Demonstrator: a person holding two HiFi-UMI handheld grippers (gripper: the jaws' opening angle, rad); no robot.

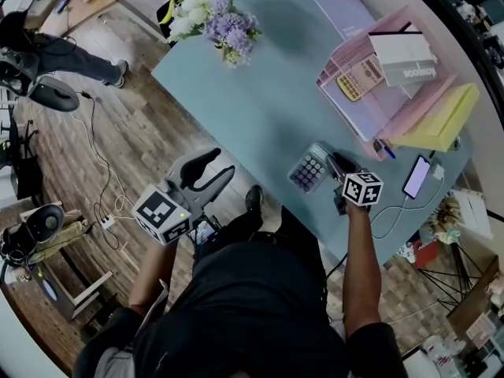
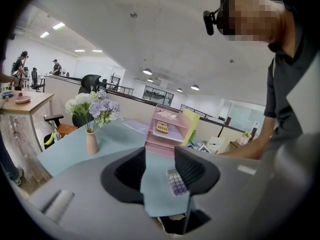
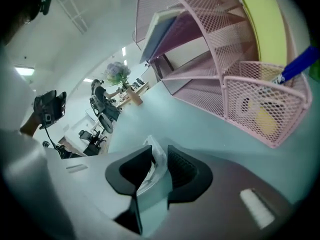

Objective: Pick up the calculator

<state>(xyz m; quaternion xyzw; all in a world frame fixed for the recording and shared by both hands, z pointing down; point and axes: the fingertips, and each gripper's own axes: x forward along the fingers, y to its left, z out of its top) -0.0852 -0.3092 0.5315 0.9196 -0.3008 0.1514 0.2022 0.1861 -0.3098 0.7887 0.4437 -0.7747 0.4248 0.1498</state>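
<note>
The calculator, grey with lilac keys, is at the near edge of the teal table. My right gripper has its jaws on the calculator's right end. In the right gripper view the pale edge of the calculator sits pinched between the two dark jaws of that gripper. My left gripper hangs off the table's near-left edge over the floor, open and holding nothing. Through the open jaws of the left gripper I see the calculator further off on the table.
A pink mesh organiser stands at the right and holds a second, beige calculator, papers and a yellow folder. A phone on a cable lies by the right edge. A vase of flowers stands at the far corner.
</note>
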